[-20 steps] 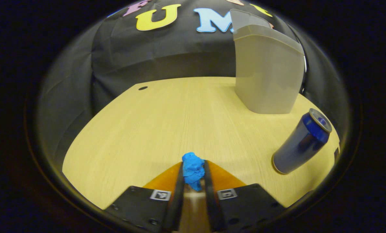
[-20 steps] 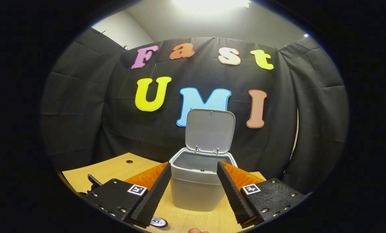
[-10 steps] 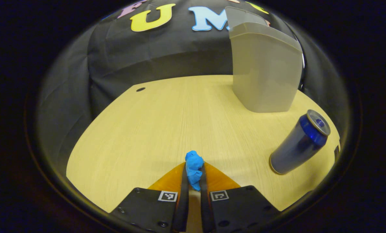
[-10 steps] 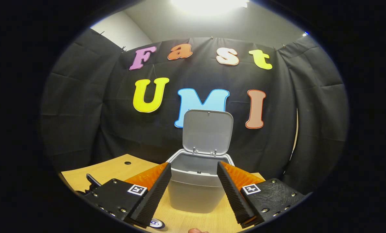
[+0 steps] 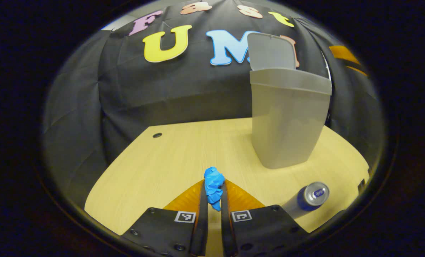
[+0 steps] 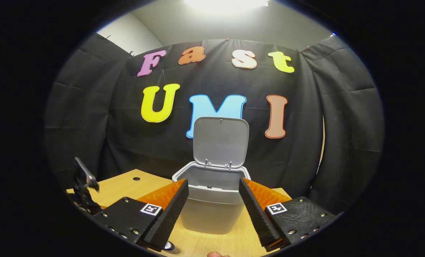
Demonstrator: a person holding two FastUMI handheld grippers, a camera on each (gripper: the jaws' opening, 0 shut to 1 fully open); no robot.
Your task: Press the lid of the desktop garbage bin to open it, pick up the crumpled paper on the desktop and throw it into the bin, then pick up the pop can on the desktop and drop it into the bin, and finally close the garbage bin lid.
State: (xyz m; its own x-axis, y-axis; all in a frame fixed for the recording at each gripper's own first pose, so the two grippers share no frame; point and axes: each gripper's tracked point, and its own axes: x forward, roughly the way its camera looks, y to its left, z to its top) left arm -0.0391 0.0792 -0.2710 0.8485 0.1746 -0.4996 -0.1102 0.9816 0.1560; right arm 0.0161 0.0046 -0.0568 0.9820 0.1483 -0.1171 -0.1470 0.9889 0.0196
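— What have you got hold of right now?

— My left gripper (image 5: 212, 207) has its jaws nearly closed on the crumpled paper (image 5: 213, 187), a blue wad pinched from both sides and carried above the near edge of the table (image 5: 169, 157). My right gripper (image 6: 213, 210) has its jaws wide apart with nothing between them, facing the garbage bin (image 6: 210, 210).

— How does the paper handle?

— I judge it very light and soft. It crushes under the jaws, so a gentle squeeze across its middle should do. It isn't fragile or slippery. Pinched, it stands taller than wide, its long axis running up along the jaws.

— And the bin?

— In the left gripper view the garbage bin (image 5: 287, 117) stands upright at the far right of the table, mouth upward, its lid (image 5: 271, 51) raised behind it. The right gripper view shows the lid (image 6: 220, 141) open on its hinges.

— The pop can?

— The pop can (image 5: 307, 200) stands on the table, near and right of the paper, top end toward my camera. It looks rigid, smooth and round, likely light; I'd grip it across the middle of its side.
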